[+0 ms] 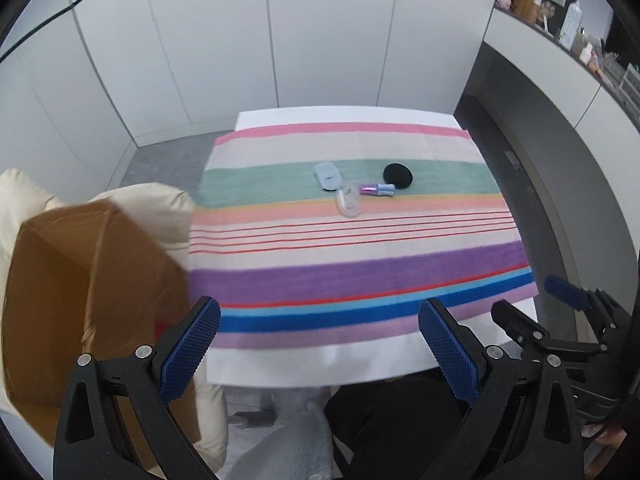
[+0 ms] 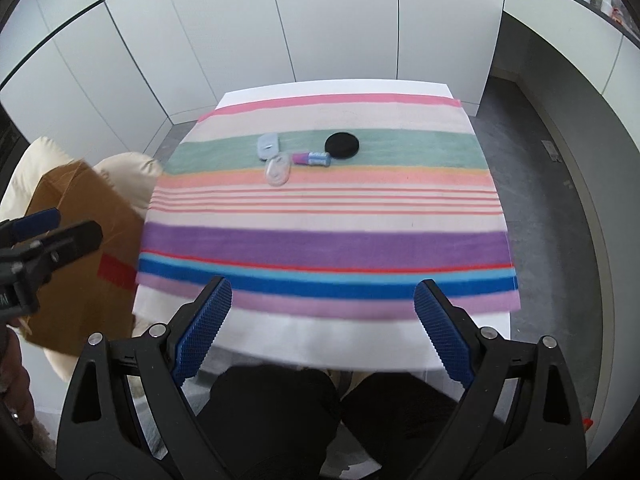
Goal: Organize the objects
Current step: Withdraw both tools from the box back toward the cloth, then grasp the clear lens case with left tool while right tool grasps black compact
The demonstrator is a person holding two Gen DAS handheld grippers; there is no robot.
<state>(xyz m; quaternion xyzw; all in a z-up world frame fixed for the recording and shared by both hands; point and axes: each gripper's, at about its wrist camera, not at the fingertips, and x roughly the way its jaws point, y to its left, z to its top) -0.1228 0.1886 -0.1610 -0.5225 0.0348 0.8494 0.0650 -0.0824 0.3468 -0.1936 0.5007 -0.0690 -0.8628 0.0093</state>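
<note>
Both grippers, left [image 1: 320,344] and right [image 2: 323,320], fingers spread, empty, at desk [image 2: 320,340] near edge; black puck [image 2: 342,145], tube [image 2: 312,158] toward far edge.

A white rectangular table [image 2: 280,344] carries a broad striped cloth [image 2: 328,240], on whose green band lie, close together, a pale blue flat case [image 2: 268,146], a clear plastic oval case [image 2: 278,170], a small purple-and-blue tube [image 2: 312,158] and a black round pad [image 2: 342,145].
</note>
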